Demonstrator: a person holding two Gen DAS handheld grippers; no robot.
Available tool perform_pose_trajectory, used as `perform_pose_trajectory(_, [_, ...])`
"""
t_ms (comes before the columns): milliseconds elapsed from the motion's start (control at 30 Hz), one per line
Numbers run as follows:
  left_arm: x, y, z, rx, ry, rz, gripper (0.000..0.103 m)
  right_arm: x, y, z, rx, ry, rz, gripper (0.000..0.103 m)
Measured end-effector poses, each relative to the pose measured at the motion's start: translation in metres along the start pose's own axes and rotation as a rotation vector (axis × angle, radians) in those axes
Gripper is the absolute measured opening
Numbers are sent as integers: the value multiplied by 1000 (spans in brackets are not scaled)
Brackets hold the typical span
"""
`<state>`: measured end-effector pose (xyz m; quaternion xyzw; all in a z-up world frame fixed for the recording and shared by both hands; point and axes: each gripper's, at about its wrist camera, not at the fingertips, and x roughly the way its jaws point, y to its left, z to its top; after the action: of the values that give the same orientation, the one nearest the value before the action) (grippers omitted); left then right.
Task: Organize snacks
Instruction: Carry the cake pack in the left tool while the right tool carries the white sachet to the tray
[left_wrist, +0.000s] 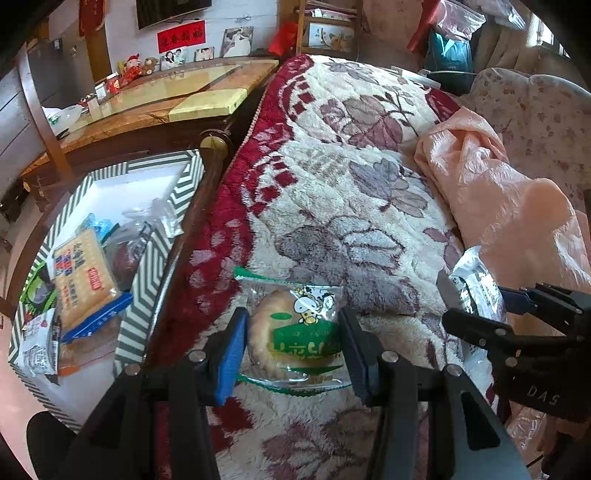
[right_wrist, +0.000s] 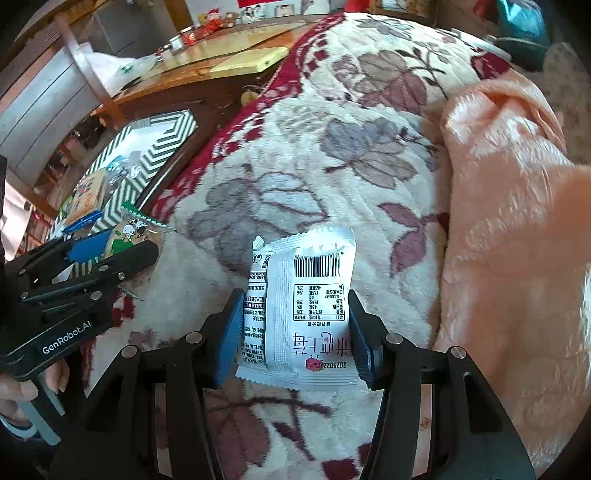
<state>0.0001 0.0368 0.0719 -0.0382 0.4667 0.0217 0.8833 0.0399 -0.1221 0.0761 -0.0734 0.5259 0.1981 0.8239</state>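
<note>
Left gripper (left_wrist: 291, 347) had its jaws clamped on a clear-wrapped round pastry (left_wrist: 293, 332), green label with a cartoon cow; the green characters were not readable. Right gripper (right_wrist: 293, 332) had its jaws clamped on a white snack packet (right_wrist: 306, 310), back side up: barcode, nutrition table, red berry logo, date stamp "20250222". Both snacks were held over the floral blanket (left_wrist: 351, 166) on the bed, near its left edge. Just past that edge sat a green-and-white chevron box (left_wrist: 147, 280) already holding a cracker pack (left_wrist: 83, 277) with blue trim and other wrapped snacks. The left gripper's body read "GenRobot.AI" in the right wrist view. Pink quilt (right_wrist: 509, 221) lay to the right.
</note>
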Motion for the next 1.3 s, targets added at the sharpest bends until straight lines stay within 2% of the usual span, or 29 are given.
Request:
perform_pose_trajectory(667, [-19, 39, -4, -74, -47, 45, 52, -3, 61, 14, -130, -7, 35, 52])
perform_pose_trajectory(1300, [-33, 108, -10, -192, -71, 125, 52, 17, 136, 37, -276, 24, 93, 52])
